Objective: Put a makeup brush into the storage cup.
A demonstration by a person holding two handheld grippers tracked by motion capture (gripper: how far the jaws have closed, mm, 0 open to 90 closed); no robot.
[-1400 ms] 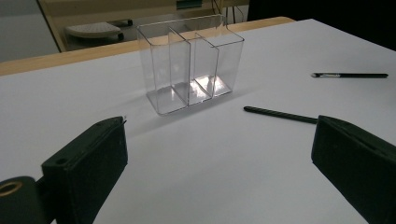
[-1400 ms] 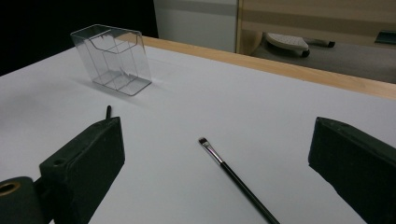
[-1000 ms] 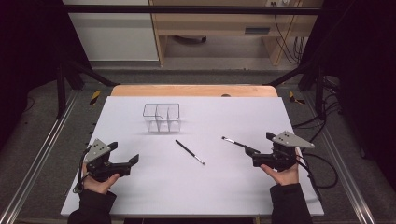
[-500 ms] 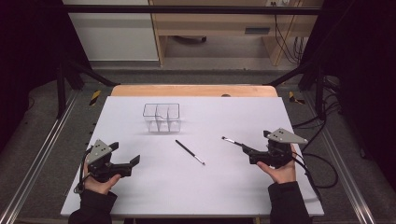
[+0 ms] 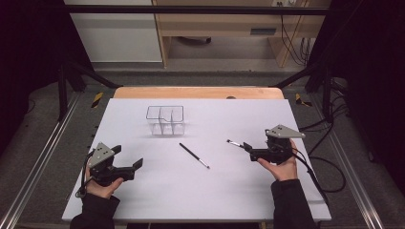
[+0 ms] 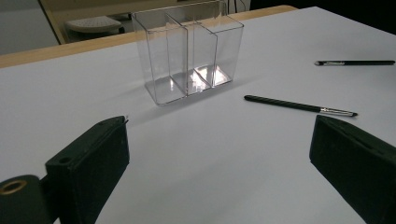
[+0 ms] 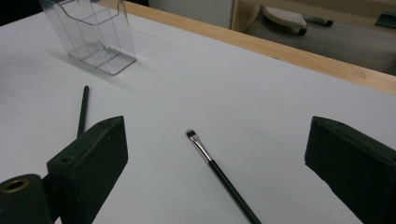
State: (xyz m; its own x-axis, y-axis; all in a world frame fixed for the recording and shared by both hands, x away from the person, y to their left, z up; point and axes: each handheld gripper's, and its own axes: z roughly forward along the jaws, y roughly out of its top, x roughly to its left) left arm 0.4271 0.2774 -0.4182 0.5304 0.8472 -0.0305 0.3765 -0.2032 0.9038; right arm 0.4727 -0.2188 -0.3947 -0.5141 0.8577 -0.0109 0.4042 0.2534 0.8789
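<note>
I am holding the right gripper (image 5: 246, 147) over the near brush (image 7: 219, 172), fingers standing wide apart with nothing between them. That brush is lying flat on the white surface (image 5: 200, 200) at about four o'clock from the clear organizer (image 5: 165, 119), well apart from it. In the right gripper view its long axis is running from eleven o'clock, where the bristle tip sits, down to five o'clock under the gripper. I am judging it light, thin, stiff and liable to roll; the dark handle just behind the metal ferrule looks the best hold. A second brush (image 5: 194, 155) is lying nearer the middle. The left gripper (image 5: 138, 164) is waiting at eight o'clock, fingers likewise apart.
</note>
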